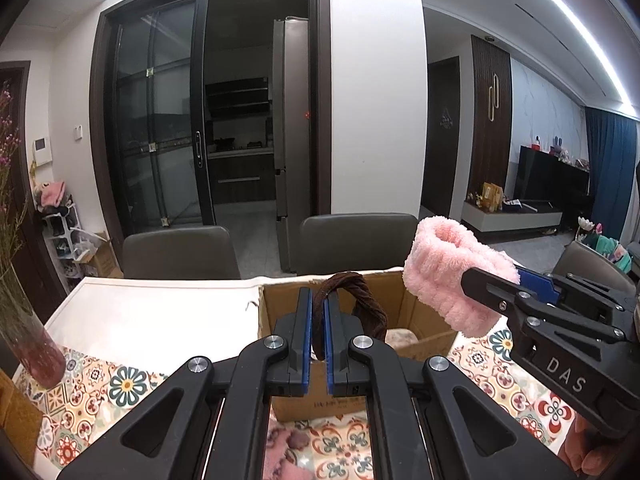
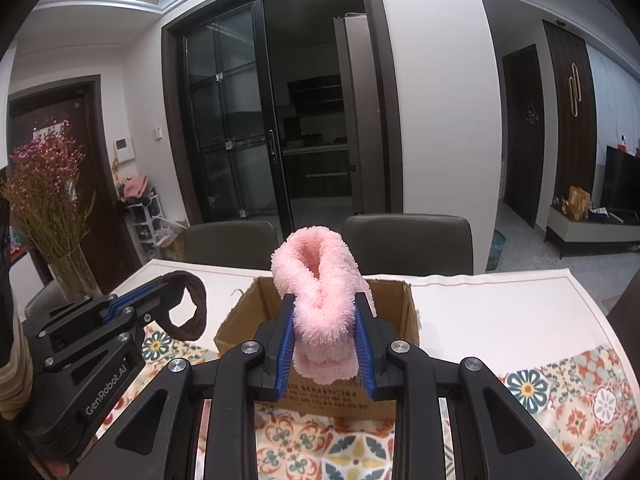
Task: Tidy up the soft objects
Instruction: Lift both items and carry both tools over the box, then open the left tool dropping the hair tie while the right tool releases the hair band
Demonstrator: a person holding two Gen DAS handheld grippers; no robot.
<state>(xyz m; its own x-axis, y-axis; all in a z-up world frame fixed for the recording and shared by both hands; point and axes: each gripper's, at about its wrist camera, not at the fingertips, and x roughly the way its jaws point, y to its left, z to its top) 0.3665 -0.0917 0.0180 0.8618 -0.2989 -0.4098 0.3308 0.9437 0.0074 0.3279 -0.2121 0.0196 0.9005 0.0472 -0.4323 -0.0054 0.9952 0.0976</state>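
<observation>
Left wrist view: left tool (image 1: 316, 322) pinches brown twisted fabric headband (image 1: 362, 300), right tool (image 2: 325, 334) pinches fluffy pink band (image 2: 320, 304) above open cardboard box (image 2: 394, 320); early release risks missing it.

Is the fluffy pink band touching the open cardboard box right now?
Apart. In the left wrist view the fluffy pink band hangs from the right gripper, clear of the cardboard box.
</observation>
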